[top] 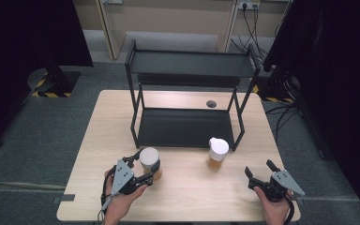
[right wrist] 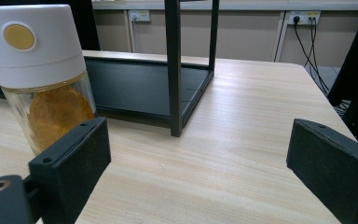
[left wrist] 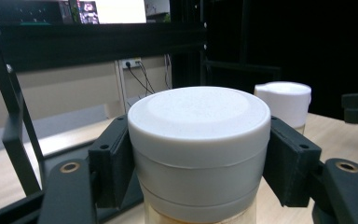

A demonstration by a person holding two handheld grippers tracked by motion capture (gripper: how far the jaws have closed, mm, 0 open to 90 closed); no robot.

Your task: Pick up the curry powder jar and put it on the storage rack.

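Left claw clamps white-lidded jar at lid

This looks like a lab or test room set up for recording, not a home or kitchen. A plain light-wood surface stands alone on grey carpet, with bare beige wall panels behind it. Wall sockets with black cables hanging from them sit along that wall, and more cables run over the floor at the right. Dark curtains or screens close off both sides. Black stand bases marked with yellow-and-black hazard tape rest on the floor left and right of the surface. An empty black metal rack is the only furnishing on it
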